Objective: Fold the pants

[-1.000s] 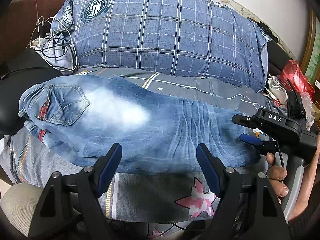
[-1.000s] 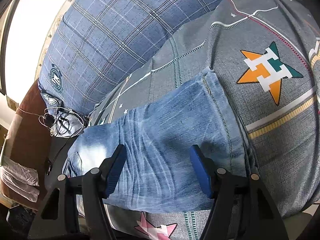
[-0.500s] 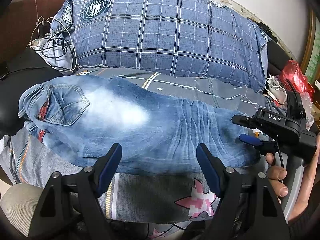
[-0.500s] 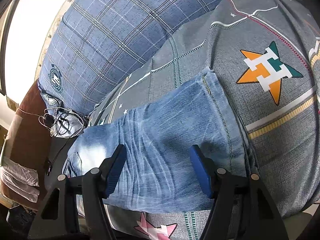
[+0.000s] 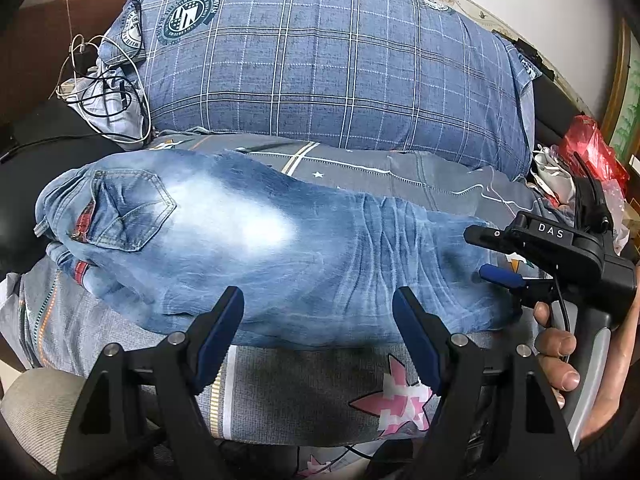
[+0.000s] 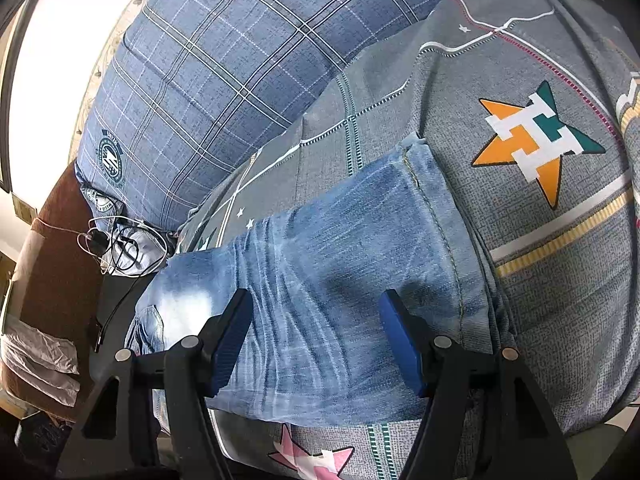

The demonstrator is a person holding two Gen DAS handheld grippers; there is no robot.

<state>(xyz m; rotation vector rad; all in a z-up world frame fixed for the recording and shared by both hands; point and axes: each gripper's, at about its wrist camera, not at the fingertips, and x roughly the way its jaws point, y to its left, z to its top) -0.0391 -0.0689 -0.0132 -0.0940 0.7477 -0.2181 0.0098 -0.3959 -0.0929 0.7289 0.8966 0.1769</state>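
Faded blue jeans lie stretched across a grey patterned bedsheet, waist and back pocket at the left, leg hems at the right. They also show in the right wrist view. My left gripper is open and empty, hovering over the near edge of the jeans at mid-leg. My right gripper is open and empty above the lower legs, close to the hem; its body shows in the left wrist view, held in a hand.
A large blue plaid pillow lies behind the jeans. Tangled cables and a charger sit at the far left by a brown headboard. A red plastic bag and clutter lie at the far right.
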